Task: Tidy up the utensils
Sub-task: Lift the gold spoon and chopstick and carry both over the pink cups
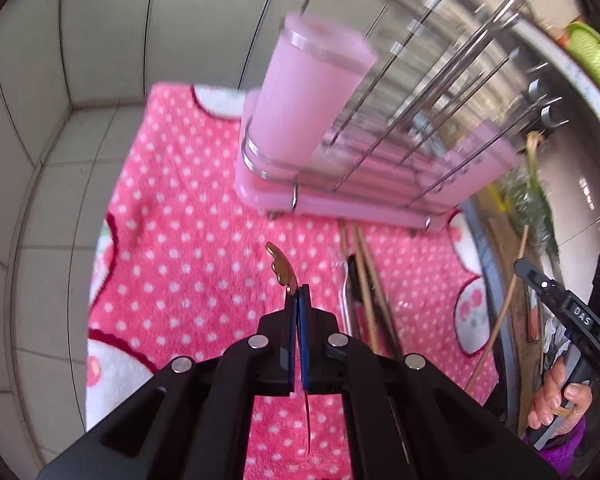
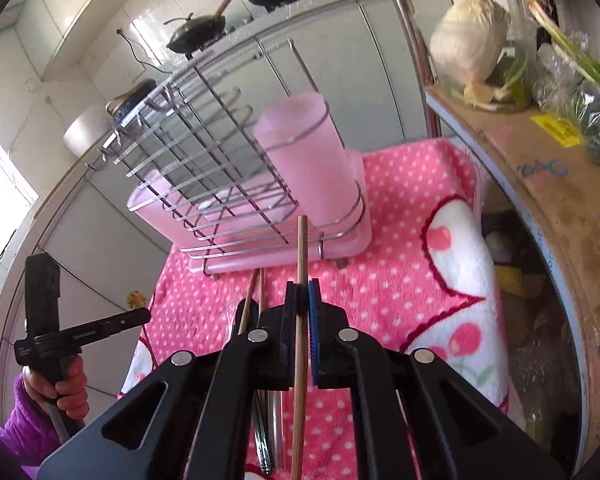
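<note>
My left gripper [image 1: 298, 294] is shut on a thin gold-coloured utensil [image 1: 281, 267]; its ornate end sticks up past the fingertips, above the pink dotted towel [image 1: 188, 248]. My right gripper [image 2: 304, 286] is shut on a wooden chopstick [image 2: 302, 248] that points toward the pink utensil cup [image 2: 306, 164] in the wire drying rack [image 2: 204, 152]. The cup also shows in the left wrist view [image 1: 308, 88], ahead and above. More chopsticks and metal utensils [image 1: 360, 288] lie on the towel in front of the rack, and show in the right wrist view [image 2: 256, 292].
The rack's pink drip tray [image 1: 340, 196] stands on the towel. White tiled walls [image 1: 40, 140] close in the left and back. A cardboard-topped shelf [image 2: 540, 184] with cabbage [image 2: 470, 40] and greens stands at the right. The other hand-held gripper shows in each view's edge [image 1: 572, 312] [image 2: 80, 332].
</note>
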The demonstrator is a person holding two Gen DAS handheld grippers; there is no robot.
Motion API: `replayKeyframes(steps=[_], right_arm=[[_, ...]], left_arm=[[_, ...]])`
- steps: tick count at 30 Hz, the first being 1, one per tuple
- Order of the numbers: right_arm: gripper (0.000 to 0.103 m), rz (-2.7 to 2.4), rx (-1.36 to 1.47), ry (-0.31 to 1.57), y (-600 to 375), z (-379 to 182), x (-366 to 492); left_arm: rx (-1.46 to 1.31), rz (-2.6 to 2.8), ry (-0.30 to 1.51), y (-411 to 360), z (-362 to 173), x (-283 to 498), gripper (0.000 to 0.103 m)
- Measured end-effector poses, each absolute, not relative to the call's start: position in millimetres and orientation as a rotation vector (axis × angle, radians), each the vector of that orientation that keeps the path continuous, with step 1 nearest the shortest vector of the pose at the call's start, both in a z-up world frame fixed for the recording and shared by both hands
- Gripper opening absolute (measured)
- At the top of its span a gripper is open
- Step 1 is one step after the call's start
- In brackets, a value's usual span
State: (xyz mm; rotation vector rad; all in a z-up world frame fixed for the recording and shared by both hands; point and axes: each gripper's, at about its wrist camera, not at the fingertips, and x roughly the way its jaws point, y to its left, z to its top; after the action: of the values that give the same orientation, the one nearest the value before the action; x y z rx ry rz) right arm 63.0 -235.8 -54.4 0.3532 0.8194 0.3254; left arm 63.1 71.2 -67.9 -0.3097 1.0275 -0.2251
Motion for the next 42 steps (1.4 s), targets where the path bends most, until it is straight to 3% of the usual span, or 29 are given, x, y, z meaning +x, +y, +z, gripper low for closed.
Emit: replayKeyframes(steps=[11, 24, 42], right_arm=[[0.006, 0.305, 0.282, 0.668, -233, -14, 40], [0.006, 0.298, 0.208, 0.572, -225, 26, 42], [0.006, 0.293, 0.194, 0.289, -247, 154, 78]], left_arm=[[-0.271, -0.189, 0.645, 76, 13, 15, 0.001], [-0.232, -0.177, 0.511, 75, 62, 14, 0.001], [-0.169, -0.154, 0.26, 66, 161, 60, 0.001]])
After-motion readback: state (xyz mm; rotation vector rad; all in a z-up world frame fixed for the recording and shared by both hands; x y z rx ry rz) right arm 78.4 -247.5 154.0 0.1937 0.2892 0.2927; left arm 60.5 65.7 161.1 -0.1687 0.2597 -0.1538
